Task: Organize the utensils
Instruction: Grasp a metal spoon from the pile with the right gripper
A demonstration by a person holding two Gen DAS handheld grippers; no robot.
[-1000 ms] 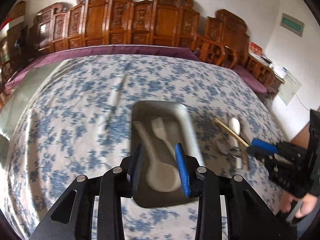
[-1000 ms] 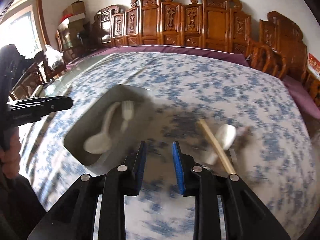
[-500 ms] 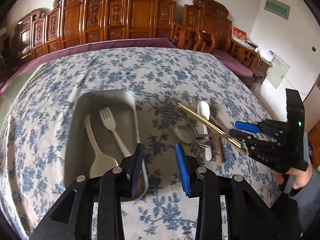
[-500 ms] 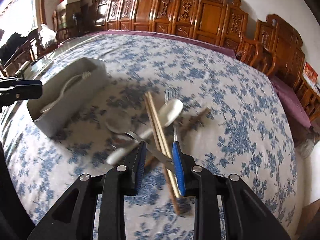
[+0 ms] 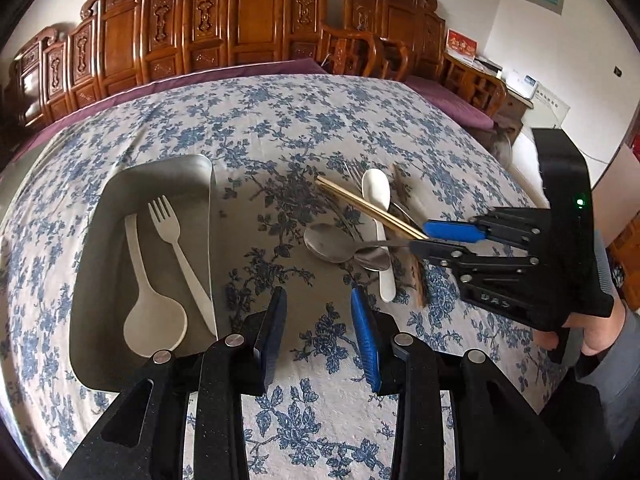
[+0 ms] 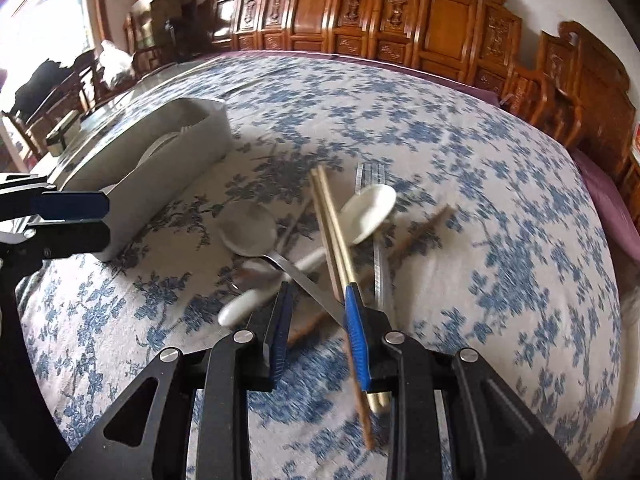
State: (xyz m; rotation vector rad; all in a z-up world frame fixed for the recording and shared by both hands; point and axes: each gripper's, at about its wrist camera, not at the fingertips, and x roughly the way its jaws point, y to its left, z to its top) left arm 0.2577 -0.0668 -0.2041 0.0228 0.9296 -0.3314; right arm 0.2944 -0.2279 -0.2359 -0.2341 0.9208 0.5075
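Because a white spoon [image 5: 154, 312] and a white fork [image 5: 180, 248] already lie side by side in the grey tray [image 5: 160, 172], the sorting looks partly done, and the rest of the utensils sit in a loose heap on the floral-clothed counter [image 5: 280, 120], well apart from the tray's right wall. That heap is a tangle: a pair of pale chopsticks [image 6: 332, 232] runs across a white ceramic spoon [image 6: 370, 212], a metal spoon [image 6: 248, 232] lies with its bowl toward the tray and its handle running back under the chopsticks, a metal fork [image 6: 376, 240] and what looks like a darker wooden stick lie beneath. Such crossing probably means the pieces must be lifted one at a time from the top. The right hand-held gripper [image 6: 318, 304] is over the near end of this heap, its jaws partly apart with the metal spoon's handle and the chopsticks passing between or just under them; from the left wrist view its tips sit at the spoon handle, but I cannot tell whether the pads press on anything, so it seems released rather than clenched. The left hand-held gripper [image 5: 318, 320] hangs over bare cloth between tray and heap, jaws partly apart and holding nothing, likely waiting its turn.
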